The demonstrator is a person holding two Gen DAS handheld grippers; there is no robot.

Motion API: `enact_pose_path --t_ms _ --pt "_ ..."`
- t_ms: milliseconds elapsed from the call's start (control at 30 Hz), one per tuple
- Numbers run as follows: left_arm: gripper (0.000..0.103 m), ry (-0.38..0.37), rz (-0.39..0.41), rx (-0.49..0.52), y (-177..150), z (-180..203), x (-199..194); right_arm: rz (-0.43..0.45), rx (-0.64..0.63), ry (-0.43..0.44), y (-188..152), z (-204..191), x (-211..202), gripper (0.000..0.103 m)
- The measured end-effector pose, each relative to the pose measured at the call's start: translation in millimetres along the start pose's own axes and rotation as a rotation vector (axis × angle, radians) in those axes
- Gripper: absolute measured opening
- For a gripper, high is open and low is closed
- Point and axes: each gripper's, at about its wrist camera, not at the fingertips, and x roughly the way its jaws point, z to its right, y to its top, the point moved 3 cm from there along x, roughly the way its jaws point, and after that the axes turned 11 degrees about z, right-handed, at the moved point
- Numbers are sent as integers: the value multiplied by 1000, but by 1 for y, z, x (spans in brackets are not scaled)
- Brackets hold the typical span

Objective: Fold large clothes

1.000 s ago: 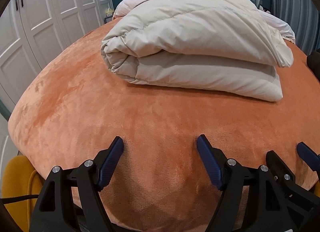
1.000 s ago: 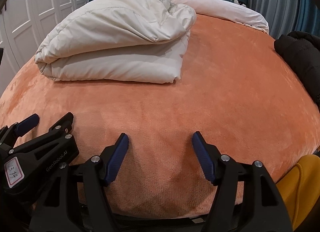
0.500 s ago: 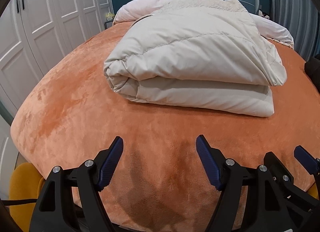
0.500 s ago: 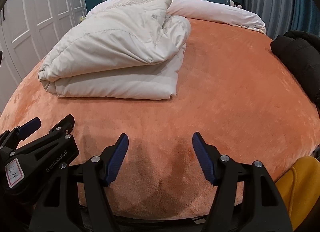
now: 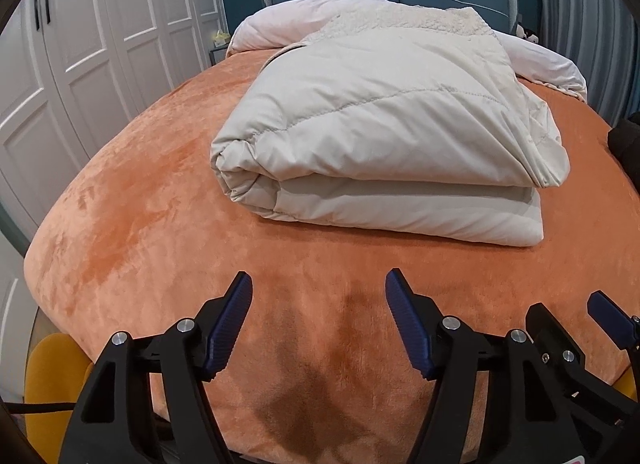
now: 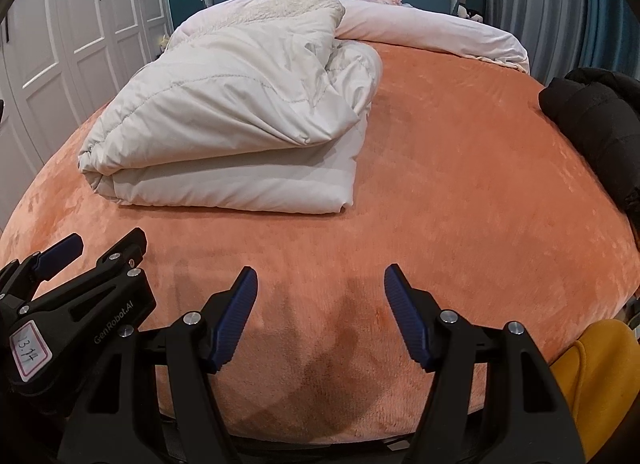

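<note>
**Hand-held grippers spread, nothing held**

Left hand-held gripper (image 5: 319, 296) and right hand-held gripper (image 6: 320, 294): jaws wide apart, empty, side by side over the near edge of the orange bed (image 6: 460, 204). Folded cream padded coat (image 5: 384, 144) lies mid-bed, well apart from both. Black jacket (image 6: 596, 124) at the bed's right edge.

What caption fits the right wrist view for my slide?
Right tool open above the orange bedspread, folded cream coat ahead, black jacket at the right edge.
</note>
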Motion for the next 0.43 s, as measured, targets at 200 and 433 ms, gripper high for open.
enact_pose_path --t_ms 200,433 --pt "65 3 12 -1 8 -2 -3 13 7 -1 9 0 -1 64" --pt "65 9 22 -5 14 -4 -5 26 10 -7 15 -3 -3 64"
